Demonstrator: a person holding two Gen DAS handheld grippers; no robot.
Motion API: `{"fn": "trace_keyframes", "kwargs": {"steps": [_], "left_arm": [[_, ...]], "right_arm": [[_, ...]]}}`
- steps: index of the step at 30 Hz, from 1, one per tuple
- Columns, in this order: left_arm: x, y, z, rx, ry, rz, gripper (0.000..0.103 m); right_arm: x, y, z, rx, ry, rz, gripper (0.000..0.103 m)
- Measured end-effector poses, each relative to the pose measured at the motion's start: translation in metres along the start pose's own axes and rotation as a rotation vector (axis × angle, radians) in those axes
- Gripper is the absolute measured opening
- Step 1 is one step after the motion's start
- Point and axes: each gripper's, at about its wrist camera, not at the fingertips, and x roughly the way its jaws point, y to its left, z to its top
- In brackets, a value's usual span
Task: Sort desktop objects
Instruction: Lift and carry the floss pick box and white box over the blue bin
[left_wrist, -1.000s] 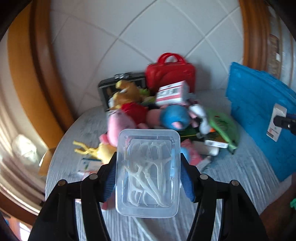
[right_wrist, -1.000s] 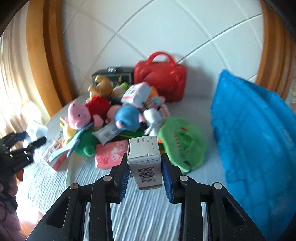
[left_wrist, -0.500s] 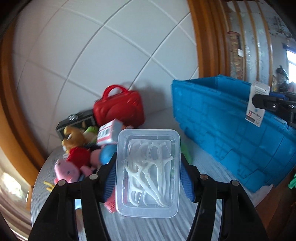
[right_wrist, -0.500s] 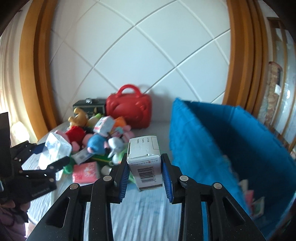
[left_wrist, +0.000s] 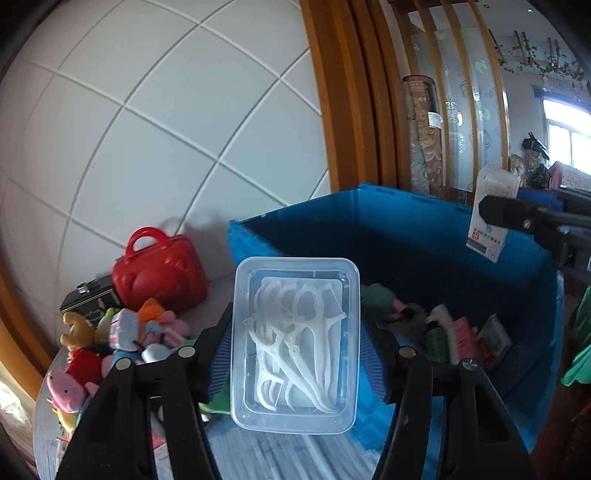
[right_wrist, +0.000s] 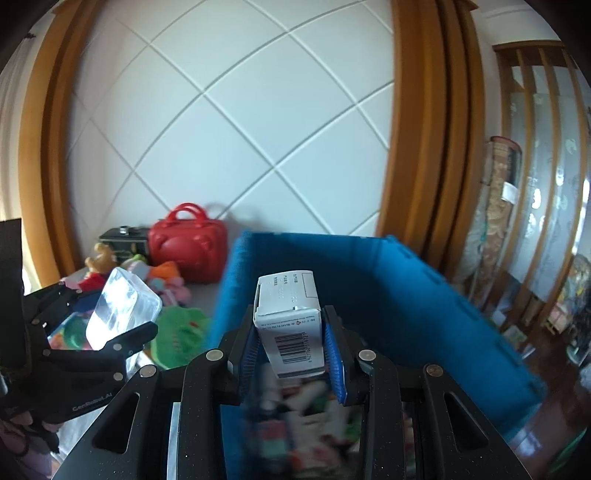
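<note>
My left gripper (left_wrist: 295, 347) is shut on a clear plastic box of white floss picks (left_wrist: 295, 343) and holds it in the air at the near left edge of the blue bin (left_wrist: 424, 229). It also shows in the right wrist view (right_wrist: 122, 310). My right gripper (right_wrist: 290, 347) is shut on a small white carton with a barcode (right_wrist: 290, 325) and holds it above the open blue bin (right_wrist: 369, 266). The carton also shows in the left wrist view (left_wrist: 491, 214), at the right over the bin's far rim.
A pile of plush toys (left_wrist: 110, 347), a red toy case (left_wrist: 159, 273) and a dark tin (left_wrist: 88, 299) lie on the grey table (left_wrist: 44, 443) left of the bin. Several items lie inside the bin (left_wrist: 454, 336). A tiled wall stands behind.
Both grippers have risen and swung right from the toy pile toward the blue bin, each keeping its load. The bin's inside is now in view.
</note>
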Motion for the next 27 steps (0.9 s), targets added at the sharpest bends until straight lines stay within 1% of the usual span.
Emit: {"fn": "trace_keyframes", "kwargs": {"steps": [4,8,11,13,16,19,24,25,27], "left_arm": [[0.011,-0.05,0.021,0.011,0.015,-0.008,0.059],[0.02,-0.093,0.035,0.034,0.056,-0.008,0.059],[0.026,-0.118,0.041,0.055,0.101,-0.014,0.059],[0.029,-0.129,0.044,0.066,0.122,-0.018,0.059],[0.03,-0.139,0.046,0.08,0.134,0.007,0.059],[0.033,-0.146,0.047,0.083,0.159,-0.001,0.059],[0.039,-0.156,0.048,0.098,0.182,0.022,0.06],[0.039,-0.157,0.048,0.102,0.185,0.027,0.06],[0.039,-0.158,0.048,0.102,0.182,0.037,0.065]], "right_arm": [[0.007,-0.046,-0.01,0.01,0.023,-0.023,0.032],[0.017,-0.088,-0.023,0.012,0.062,-0.052,0.032],[0.025,-0.107,-0.032,0.007,0.093,-0.068,0.033],[0.029,-0.117,-0.037,0.006,0.108,-0.076,0.032],[0.036,-0.128,-0.042,0.004,0.129,-0.094,0.033],[0.043,-0.136,-0.047,0.002,0.161,-0.094,0.033],[0.05,-0.144,-0.056,0.003,0.199,-0.085,0.033],[0.05,-0.145,-0.058,0.004,0.204,-0.084,0.033],[0.053,-0.147,-0.061,0.001,0.219,-0.085,0.033]]}}
